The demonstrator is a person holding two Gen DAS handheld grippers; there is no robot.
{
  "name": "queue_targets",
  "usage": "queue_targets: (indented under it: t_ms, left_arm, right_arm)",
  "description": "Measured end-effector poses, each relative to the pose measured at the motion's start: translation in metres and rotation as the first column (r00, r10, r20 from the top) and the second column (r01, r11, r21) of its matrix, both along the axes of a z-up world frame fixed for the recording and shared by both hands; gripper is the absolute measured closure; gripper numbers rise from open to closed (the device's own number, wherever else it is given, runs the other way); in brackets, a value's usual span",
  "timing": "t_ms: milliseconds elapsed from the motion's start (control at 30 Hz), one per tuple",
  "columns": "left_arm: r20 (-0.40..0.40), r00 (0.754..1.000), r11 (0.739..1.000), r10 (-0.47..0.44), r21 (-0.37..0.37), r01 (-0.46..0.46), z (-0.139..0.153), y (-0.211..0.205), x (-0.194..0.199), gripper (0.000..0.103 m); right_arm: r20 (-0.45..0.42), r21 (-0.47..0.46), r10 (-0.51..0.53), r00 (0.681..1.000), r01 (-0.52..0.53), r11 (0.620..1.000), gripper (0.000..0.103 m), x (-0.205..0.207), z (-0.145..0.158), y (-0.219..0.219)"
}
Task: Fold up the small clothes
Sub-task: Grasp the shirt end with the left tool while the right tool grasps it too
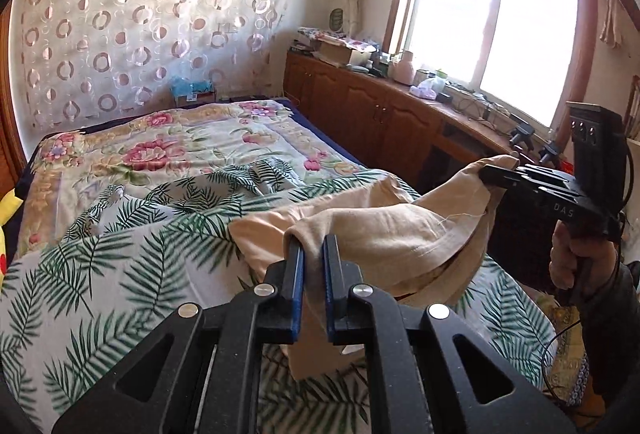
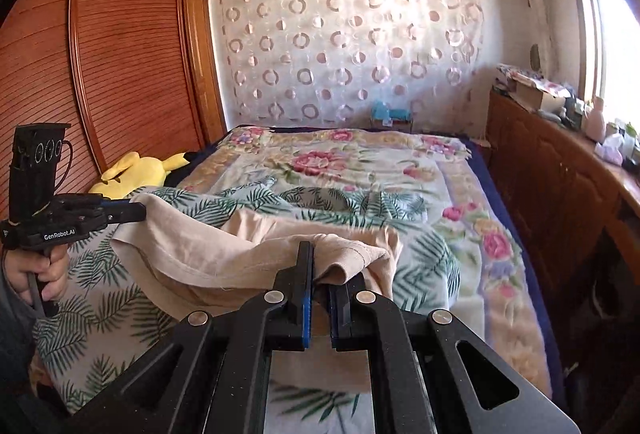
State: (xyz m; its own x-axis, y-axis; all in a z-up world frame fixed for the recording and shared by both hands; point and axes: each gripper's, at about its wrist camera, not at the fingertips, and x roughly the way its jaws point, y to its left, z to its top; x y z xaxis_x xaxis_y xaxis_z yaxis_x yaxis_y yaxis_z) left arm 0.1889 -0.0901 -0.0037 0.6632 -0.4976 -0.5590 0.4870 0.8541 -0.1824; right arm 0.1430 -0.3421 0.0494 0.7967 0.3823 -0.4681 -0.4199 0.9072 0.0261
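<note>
The left gripper (image 1: 311, 246) and right gripper (image 2: 323, 254) are each clamped on an edge of the beige garment (image 1: 372, 234), which hangs stretched between them above the palm-leaf sheet (image 1: 120, 254). Its long axis runs gripper to gripper, across the bed (image 2: 360, 169). Beyond lies open floral quilt; the wardrobe (image 2: 120, 53) bounds the left, wooden cabinets (image 1: 360, 105) the right.

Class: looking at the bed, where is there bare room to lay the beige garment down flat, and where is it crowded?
Free: the floral quilt between the rumpled palm-leaf sheet and the circle-patterned curtain. Crowded: the near end, where the beige garment hangs, and beside the yellow plush toy.
</note>
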Motion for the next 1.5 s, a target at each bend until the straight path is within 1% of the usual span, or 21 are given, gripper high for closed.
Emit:
queue_targets:
  t_ms: [133,267,333,433,467,500,533,567,667,700,767,800,867,933,1067,1267,1300,1333,1367,1400,1500]
  left_arm:
    - [-0.029,0.999,1.0,0.021,0.021,-0.02,-0.008,-0.001,0.035,0.094]
    - [-0.084,0.996,0.998,0.04,0.048,-0.036,-0.025,-0.004,0.063,0.093]
    - [-0.106,0.993,0.997,0.053,0.068,-0.046,-0.035,-0.005,0.072,0.093]
    - [-0.1,0.992,0.993,0.082,0.091,-0.073,-0.039,-0.007,0.071,0.09]
    - [-0.083,0.994,0.993,0.076,0.095,-0.068,-0.038,-0.009,0.068,0.084]
    - [-0.07,0.995,0.994,0.067,0.096,-0.06,-0.038,-0.009,0.065,0.075]
    - [-0.061,0.997,0.994,0.056,0.096,-0.05,-0.037,-0.009,0.063,0.07]
    - [-0.05,0.998,0.994,0.043,0.099,-0.038,-0.036,-0.009,0.061,0.062]
    - [-0.06,0.998,0.992,0.015,0.123,-0.007,-0.038,-0.007,0.058,0.06]
    - [-0.074,0.997,0.991,0.005,0.13,0.004,-0.04,-0.006,0.057,0.058]
    - [-0.094,0.995,0.99,-0.014,0.137,0.027,-0.045,-0.003,0.054,0.038]
    - [-0.101,0.995,0.99,-0.022,0.138,0.036,-0.048,-0.003,0.052,0.03]
    - [-0.118,0.993,0.988,-0.03,0.145,0.047,-0.054,-0.001,0.049,0.025]
    - [-0.13,0.991,0.986,-0.028,0.157,0.048,-0.06,0.0,0.049,0.025]
    - [-0.153,0.988,0.982,-0.018,0.181,0.046,-0.07,-0.006,0.058,0.025]
    - [-0.157,0.988,0.981,-0.012,0.191,0.042,-0.07,-0.017,0.08,0.025]
    - [-0.155,0.988,0.982,-0.014,0.185,0.043,-0.069,-0.018,0.084,0.025]
    - [-0.152,0.988,0.985,-0.018,0.166,0.043,-0.067,-0.018,0.088,0.025]
    - [-0.149,0.989,0.989,-0.023,0.144,0.044,-0.065,-0.016,0.09,0.025]
    - [-0.147,0.989,0.991,-0.024,0.129,0.044,-0.063,-0.016,0.092,0.025]
    - [-0.135,0.991,0.993,-0.004,0.115,0.02,-0.059,-0.015,0.1,0.025]
  right_arm:
    - [-0.017,-0.014,0.001,1.0,-0.002,1.0,0.097,0.035,-0.011,0.006]
    - [-0.073,0.004,0.002,0.997,-0.001,1.0,0.097,0.07,-0.022,0.006]
    - [-0.103,0.006,-0.002,0.995,0.002,1.0,0.097,0.08,-0.029,0.007]
    - [-0.123,-0.049,-0.016,0.992,0.01,0.999,0.097,0.093,-0.038,0.016]
    - [-0.115,-0.083,-0.021,0.993,0.011,0.996,0.093,0.096,-0.036,0.021]
    - [-0.109,-0.111,-0.031,0.994,0.018,0.994,0.088,0.097,-0.034,0.024]
    - [-0.11,-0.124,-0.035,0.993,0.021,0.992,0.085,0.097,-0.033,0.026]
    - [-0.114,-0.127,-0.037,0.993,0.022,0.992,0.079,0.097,-0.03,0.025]
    - [-0.122,-0.098,-0.046,0.991,0.034,0.995,0.074,0.094,-0.023,0.021]
    - [-0.126,-0.085,-0.048,0.991,0.038,0.996,0.068,0.091,-0.019,0.016]
    - [-0.12,-0.07,-0.055,0.991,0.047,0.996,0.058,0.084,-0.015,0.008]
    - [-0.116,-0.065,-0.056,0.992,0.048,0.997,0.057,0.08,-0.016,0.003]
    - [-0.121,-0.067,-0.052,0.991,0.044,0.997,0.057,0.072,-0.017,-0.002]
    - [-0.139,-0.069,-0.035,0.99,0.025,0.997,0.056,0.069,-0.021,-0.003]
    - [-0.184,-0.109,-0.022,0.983,0.002,0.994,0.056,0.084,-0.031,0.003]
    - [-0.178,-0.109,-0.004,0.984,-0.015,0.994,0.056,0.122,-0.029,0.013]
    - [-0.178,-0.097,0.0,0.984,-0.017,0.995,0.057,0.13,-0.029,0.013]
    - [-0.174,-0.087,0.003,0.985,-0.018,0.996,0.064,0.135,-0.029,0.012]
    - [-0.177,-0.07,0.01,0.984,-0.022,0.997,0.087,0.14,-0.031,0.01]
    - [-0.2,-0.034,0.027,0.979,-0.035,0.999,0.099,0.145,-0.033,0.007]
    - [-0.195,0.032,0.029,0.98,-0.023,0.999,0.102,0.153,-0.033,-0.002]
